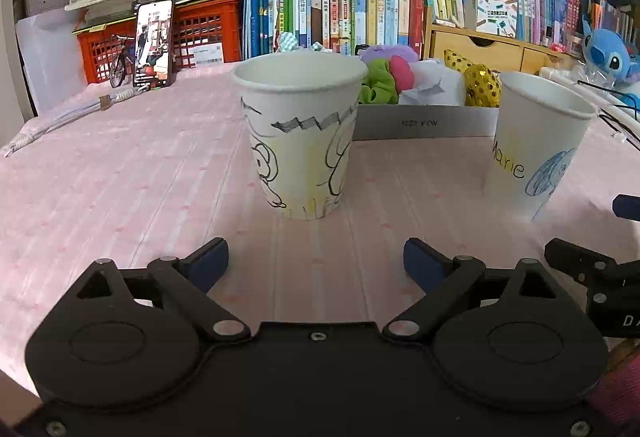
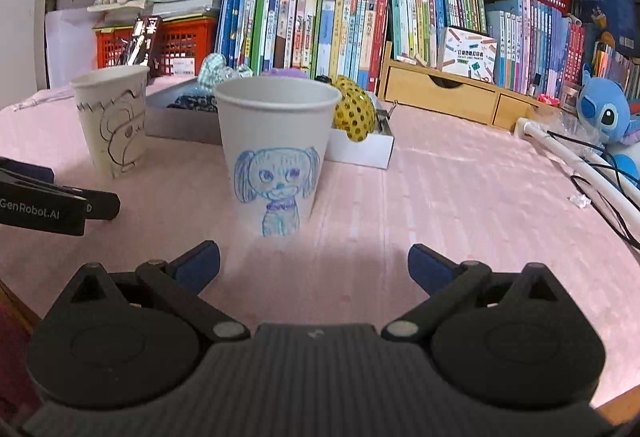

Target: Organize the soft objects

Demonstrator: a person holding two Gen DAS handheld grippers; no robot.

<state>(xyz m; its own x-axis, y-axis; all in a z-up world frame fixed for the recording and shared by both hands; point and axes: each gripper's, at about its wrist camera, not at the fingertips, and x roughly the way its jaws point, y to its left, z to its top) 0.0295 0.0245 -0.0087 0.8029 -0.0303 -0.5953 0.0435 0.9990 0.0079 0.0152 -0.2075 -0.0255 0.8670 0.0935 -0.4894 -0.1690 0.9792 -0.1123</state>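
Observation:
Two paper cups stand upright on the pink cloth. The cup with black drawings [image 1: 300, 133] [image 2: 114, 117] is straight ahead of my left gripper [image 1: 316, 263], which is open and empty. The cup with a blue dog drawing [image 2: 276, 153] [image 1: 536, 145] is straight ahead of my right gripper [image 2: 314, 265], also open and empty. Behind the cups a shallow white box [image 1: 424, 123] [image 2: 360, 149] holds soft scrunchies: green [image 1: 378, 81], pink [image 1: 402, 73], purple [image 1: 390, 53], gold-sequinned [image 1: 482, 85] [image 2: 354, 109] and a checked one [image 2: 218, 71].
A phone [image 1: 154, 43] leans on a red crate [image 1: 200, 33] at back left, with a cable [image 1: 68, 117] on the cloth. Books line the back. A wooden drawer unit [image 2: 444, 93], a blue plush [image 2: 604, 113] and a white tube [image 2: 576, 165] with wires are at right.

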